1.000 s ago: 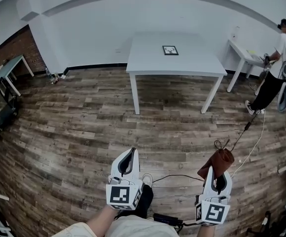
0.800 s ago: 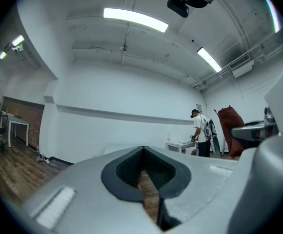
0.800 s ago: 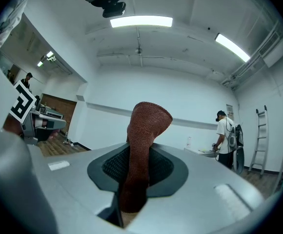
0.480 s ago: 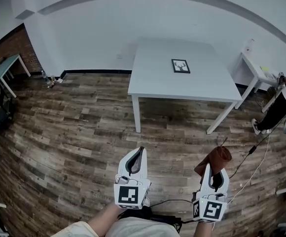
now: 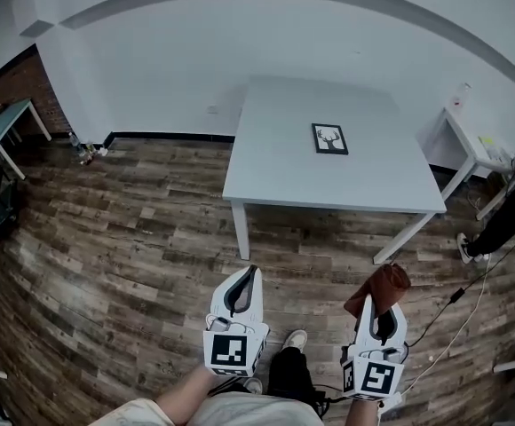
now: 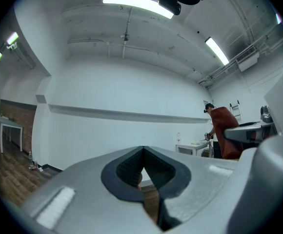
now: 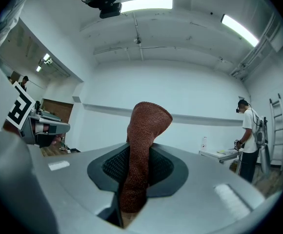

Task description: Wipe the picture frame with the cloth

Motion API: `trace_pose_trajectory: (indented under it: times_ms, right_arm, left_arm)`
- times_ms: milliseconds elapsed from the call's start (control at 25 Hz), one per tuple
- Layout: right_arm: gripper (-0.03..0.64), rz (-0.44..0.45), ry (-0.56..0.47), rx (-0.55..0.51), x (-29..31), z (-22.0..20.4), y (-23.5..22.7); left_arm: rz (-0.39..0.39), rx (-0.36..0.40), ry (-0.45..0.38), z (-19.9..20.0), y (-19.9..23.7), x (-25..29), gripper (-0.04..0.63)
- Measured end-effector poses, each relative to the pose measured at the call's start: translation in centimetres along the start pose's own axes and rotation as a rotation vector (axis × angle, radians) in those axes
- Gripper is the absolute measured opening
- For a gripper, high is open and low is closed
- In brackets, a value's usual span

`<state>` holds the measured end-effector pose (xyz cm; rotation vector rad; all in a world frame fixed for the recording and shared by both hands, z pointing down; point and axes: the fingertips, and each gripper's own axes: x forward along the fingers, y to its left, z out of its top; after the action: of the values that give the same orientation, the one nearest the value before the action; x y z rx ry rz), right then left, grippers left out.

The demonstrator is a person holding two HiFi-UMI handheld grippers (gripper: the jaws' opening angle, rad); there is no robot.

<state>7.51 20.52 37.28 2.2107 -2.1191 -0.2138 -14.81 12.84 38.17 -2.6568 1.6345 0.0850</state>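
Observation:
A small black picture frame [image 5: 329,138] with a deer print lies flat on the white table [image 5: 275,176], toward its far right part. My right gripper [image 5: 383,304] is shut on a rust-brown cloth [image 5: 380,287], which sticks up out of the jaws [image 7: 144,135]. My left gripper [image 5: 245,289] is shut with nothing in it; its jaws meet at the tip [image 6: 142,152]. Both grippers hang low over the wooden floor, well short of the table's near edge.
A second white table [image 5: 471,140] stands at the right with a person [image 5: 513,204] beside it. Cables [image 5: 453,313] trail over the floor at the right. A small grey table [image 5: 4,127] and clutter sit at the far left by a brick wall. My shoes [image 5: 289,362] show below.
The view has advanced toward the white table, which now looks larger and nearer. Both grippers keep the same pose, the cloth still in the right one.

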Motion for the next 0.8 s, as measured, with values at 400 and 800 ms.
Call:
trace_pose_trajectory:
  times_ms: [400, 800]
  right_arm:
    - [0.107, 0.036, 0.002, 0.030, 15.5, -2.6, -8.1]
    - [0.107, 0.096, 0.053, 0.027, 29.2, -4.7, -12.3]
  left_arm:
    - [0.041, -0.018, 0.001, -0.8, -1.1, 16.8, 0.002]
    - [0.053, -0.030, 0.024, -1.6, -1.2, 31.1, 0.002]
